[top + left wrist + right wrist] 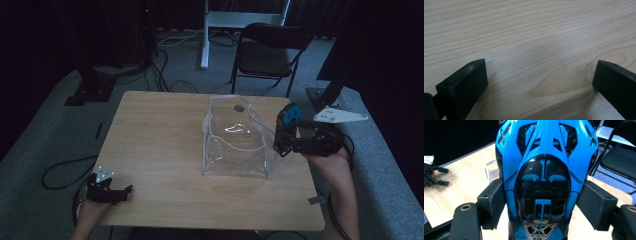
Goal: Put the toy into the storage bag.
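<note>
Between the 2 black jaws of the right gripper [541,205] sits a blue and black toy car [544,170], clamped on its flanks, its long axis running up and away from the jaws. Just left of it on the counter [150,150] stands a clear plastic bag [235,140], mouth up. Far to the near left, the left gripper [111,191] rests with jaws spread wide and empty, so the right hand looks better placed for lowering the car in.
</note>
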Demonstrator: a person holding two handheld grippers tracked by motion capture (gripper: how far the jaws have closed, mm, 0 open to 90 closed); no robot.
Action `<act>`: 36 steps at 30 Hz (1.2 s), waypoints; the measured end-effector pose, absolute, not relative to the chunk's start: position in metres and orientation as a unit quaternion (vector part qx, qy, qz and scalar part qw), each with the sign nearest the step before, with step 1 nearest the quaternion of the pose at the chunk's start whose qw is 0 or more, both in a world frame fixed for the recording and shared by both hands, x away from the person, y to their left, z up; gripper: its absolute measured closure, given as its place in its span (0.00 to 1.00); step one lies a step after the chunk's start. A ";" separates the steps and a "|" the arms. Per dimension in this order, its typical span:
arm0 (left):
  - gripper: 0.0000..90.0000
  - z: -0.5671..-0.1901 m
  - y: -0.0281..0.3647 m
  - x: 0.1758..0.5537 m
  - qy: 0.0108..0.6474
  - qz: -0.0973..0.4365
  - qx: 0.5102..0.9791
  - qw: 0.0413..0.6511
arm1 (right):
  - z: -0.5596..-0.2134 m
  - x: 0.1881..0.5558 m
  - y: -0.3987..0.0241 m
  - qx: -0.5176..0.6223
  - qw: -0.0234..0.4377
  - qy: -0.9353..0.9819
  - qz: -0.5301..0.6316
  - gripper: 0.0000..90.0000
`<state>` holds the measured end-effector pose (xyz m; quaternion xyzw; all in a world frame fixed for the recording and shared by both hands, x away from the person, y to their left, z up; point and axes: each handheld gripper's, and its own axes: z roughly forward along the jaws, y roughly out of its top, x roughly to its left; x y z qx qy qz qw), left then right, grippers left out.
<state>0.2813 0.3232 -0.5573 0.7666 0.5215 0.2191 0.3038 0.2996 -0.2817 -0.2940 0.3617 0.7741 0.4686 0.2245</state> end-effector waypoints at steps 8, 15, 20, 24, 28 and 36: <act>0.00 -0.557 0.323 0.281 0.522 0.219 0.766 0.304 | -0.277 0.320 -0.263 0.337 0.225 0.789 0.462 0.29; 0.00 -0.557 0.323 0.281 0.522 0.219 0.766 0.304 | -0.278 0.336 -0.247 0.323 0.214 0.800 0.458 0.29; 0.00 -0.557 0.323 0.281 0.522 0.219 0.767 0.304 | -0.285 0.349 -0.237 0.315 0.200 0.812 0.449 0.29; 0.00 -0.557 0.323 0.281 0.522 0.219 0.766 0.304 | -0.292 0.361 -0.227 0.309 0.192 0.826 0.431 0.29; 0.00 -0.557 0.323 0.281 0.522 0.220 0.766 0.304 | -0.300 0.370 -0.219 0.305 0.176 0.837 0.419 0.29; 0.00 -0.557 0.323 0.281 0.522 0.220 0.766 0.304 | -0.319 0.385 -0.206 0.293 0.147 0.859 0.394 0.29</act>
